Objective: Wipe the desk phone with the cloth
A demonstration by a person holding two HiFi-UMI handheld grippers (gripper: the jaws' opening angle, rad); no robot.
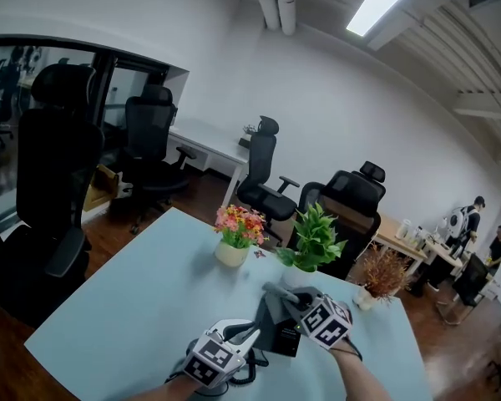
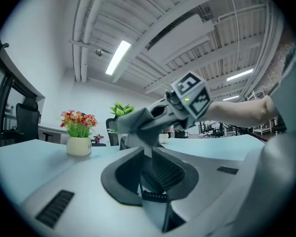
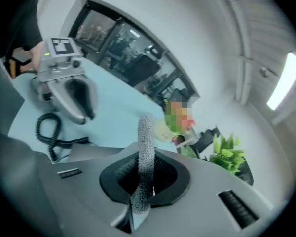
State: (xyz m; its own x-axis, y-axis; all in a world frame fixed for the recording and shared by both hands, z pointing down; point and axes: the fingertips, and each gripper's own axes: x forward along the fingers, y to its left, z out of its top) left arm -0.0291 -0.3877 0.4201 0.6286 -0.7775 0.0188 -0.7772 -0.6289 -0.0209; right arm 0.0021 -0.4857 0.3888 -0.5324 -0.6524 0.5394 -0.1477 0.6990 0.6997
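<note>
My right gripper is shut on a grey cloth, which hangs over the black desk phone near the table's front edge. The right gripper view has the cloth standing up between the jaws. My left gripper is just left of the phone. From the right gripper view, the left gripper is shut on the pale handset, lifted off the table with its coiled black cord trailing down. The left gripper view looks at the right gripper and the bunched cloth.
On the pale blue table behind the phone stand a pot of pink flowers, a green plant and a dried plant. Black office chairs surround the table's left and far sides.
</note>
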